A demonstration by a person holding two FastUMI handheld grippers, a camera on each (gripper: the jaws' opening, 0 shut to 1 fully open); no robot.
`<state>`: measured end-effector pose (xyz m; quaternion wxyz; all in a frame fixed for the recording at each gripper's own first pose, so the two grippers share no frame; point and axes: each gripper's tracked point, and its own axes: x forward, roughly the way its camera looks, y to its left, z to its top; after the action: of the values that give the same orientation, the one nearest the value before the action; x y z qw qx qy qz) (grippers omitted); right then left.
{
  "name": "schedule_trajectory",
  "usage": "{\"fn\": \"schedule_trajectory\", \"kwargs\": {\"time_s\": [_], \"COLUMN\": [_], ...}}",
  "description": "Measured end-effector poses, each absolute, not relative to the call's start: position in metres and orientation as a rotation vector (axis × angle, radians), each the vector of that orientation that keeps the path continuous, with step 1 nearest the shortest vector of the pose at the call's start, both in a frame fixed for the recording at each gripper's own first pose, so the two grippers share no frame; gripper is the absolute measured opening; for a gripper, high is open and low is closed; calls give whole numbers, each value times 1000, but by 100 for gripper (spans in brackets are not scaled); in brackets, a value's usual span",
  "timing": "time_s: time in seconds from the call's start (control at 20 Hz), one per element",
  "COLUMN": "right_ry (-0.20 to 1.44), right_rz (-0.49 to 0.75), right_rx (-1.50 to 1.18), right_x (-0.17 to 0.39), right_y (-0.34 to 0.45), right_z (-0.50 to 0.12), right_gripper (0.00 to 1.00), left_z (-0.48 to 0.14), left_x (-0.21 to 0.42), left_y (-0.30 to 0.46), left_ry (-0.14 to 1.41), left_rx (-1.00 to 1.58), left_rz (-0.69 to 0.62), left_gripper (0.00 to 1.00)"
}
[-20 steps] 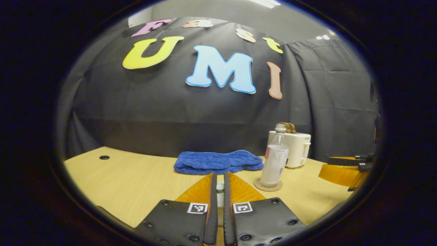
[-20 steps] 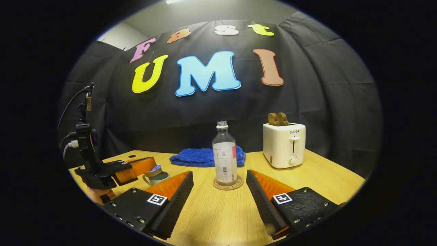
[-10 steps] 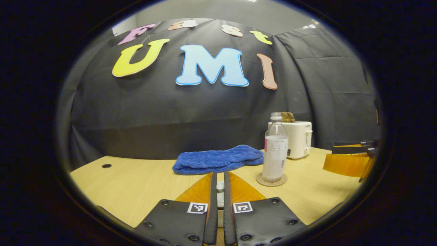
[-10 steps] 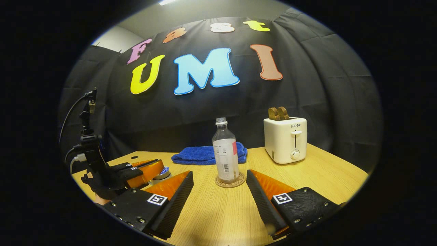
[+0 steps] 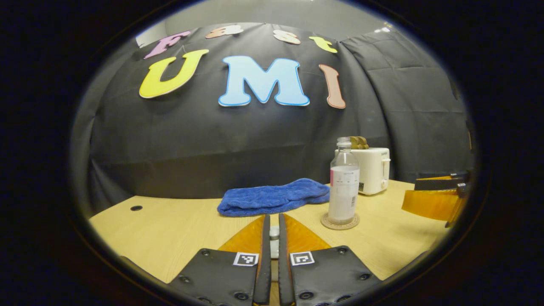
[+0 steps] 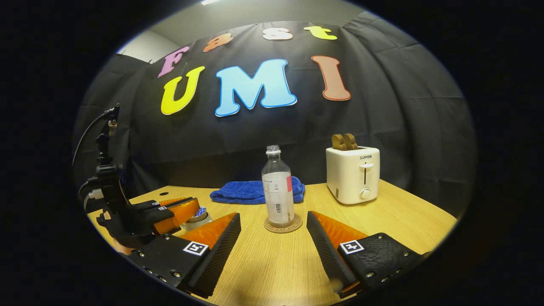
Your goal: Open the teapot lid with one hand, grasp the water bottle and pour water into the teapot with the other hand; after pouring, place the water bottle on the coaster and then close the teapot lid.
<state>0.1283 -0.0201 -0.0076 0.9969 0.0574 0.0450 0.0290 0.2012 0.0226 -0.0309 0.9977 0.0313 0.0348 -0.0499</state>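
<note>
Table [image 6: 395,221] of pale wood under black cloth; left tool [image 5: 272,238] clenched on lid knob [image 5: 274,231], right tool [image 6: 274,238] released.

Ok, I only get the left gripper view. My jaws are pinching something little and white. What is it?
Observer: It's a lid. The left gripper holds it low over a small teapot; I can't tell if it's resting on it.
Operator: Is the other gripper grabbing the bottle?
Observer: No. The right gripper has its jaws wide open. The bottle stands upright on its coaster just past them, untouched.
</note>
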Motion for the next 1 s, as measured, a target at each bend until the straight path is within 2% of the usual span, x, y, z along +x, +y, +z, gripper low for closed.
{"fn": "schedule_trajectory", "kwargs": {"time_s": [0.35, 0.45, 0.8, 0.85, 1.0], "right_ry": [100, 100, 104, 101, 73], "right_rz": [69, 67, 60, 56, 46], "right_rx": [97, 92, 78, 68, 26], "right_x": [130, 130, 130, 130, 128], "right_y": [-18, -19, -19, -19, -20], "right_z": [-11, -11, -12, -11, -5], "right_gripper": [96, 97, 96, 96, 96], "left_z": [-32, -32, -32, -31, -29], "left_x": [200, 201, 189, 183, 167], "left_y": [21, 22, 26, 25, 19], "left_ry": [79, 73, 67, 70, 74], "left_rx": [75, 68, 79, 90, 78], "left_rz": [-91, -83, -81, -84, -97], "left_gripper": [17, 22, 23, 28, 32]}}
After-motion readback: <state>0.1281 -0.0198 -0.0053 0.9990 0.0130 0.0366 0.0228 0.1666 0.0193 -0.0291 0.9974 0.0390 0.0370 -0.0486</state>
